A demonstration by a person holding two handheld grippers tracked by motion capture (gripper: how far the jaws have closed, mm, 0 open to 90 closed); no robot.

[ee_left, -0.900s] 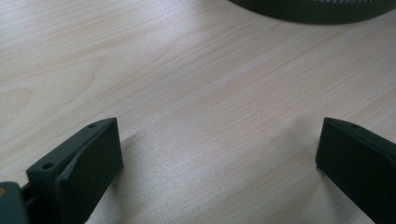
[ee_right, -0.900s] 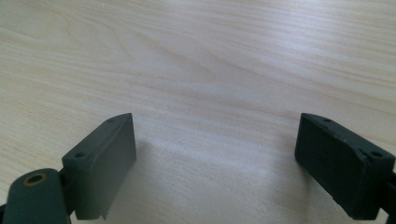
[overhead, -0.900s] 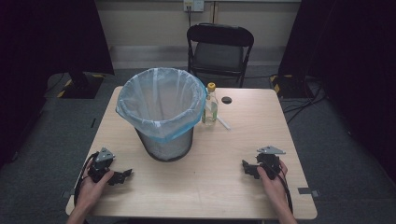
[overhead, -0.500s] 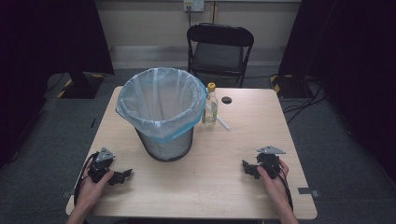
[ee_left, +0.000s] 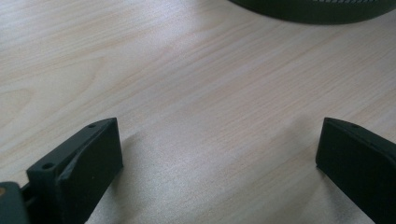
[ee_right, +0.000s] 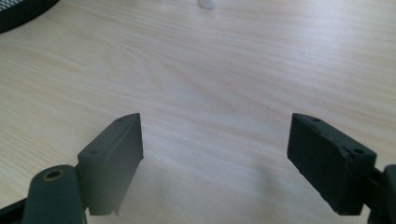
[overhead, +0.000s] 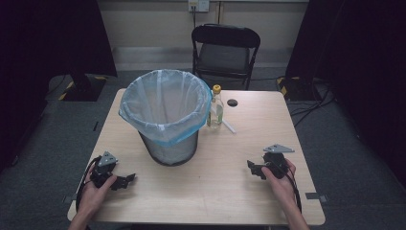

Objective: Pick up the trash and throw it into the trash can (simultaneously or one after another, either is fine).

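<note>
The right gripper (overhead: 257, 168) rested low on the table (overhead: 220, 201) near its front right, jaws spread wide with nothing between them; in the right gripper view bare wood lay between the two black pads (ee_right: 116, 158). The left gripper (overhead: 119, 180) sat at the front left, likewise released and empty, its jaws far apart over bare wood in the left gripper view. Outward from the right gripper, the bottle (overhead: 216, 107) stood upright toward the table's far side, up and to the left of that gripper in the high view, its long axis vertical, just beside the bin (overhead: 165, 115) on the bin's right. A white straw-like piece (overhead: 229, 126) lay next to the bottle's foot. The right hand (overhead: 278, 179) looked nearer the bottle than the left, with the bin standing between the left gripper and it. Against the earlier frames, neither gripper nor any object appeared to have shifted.
</note>
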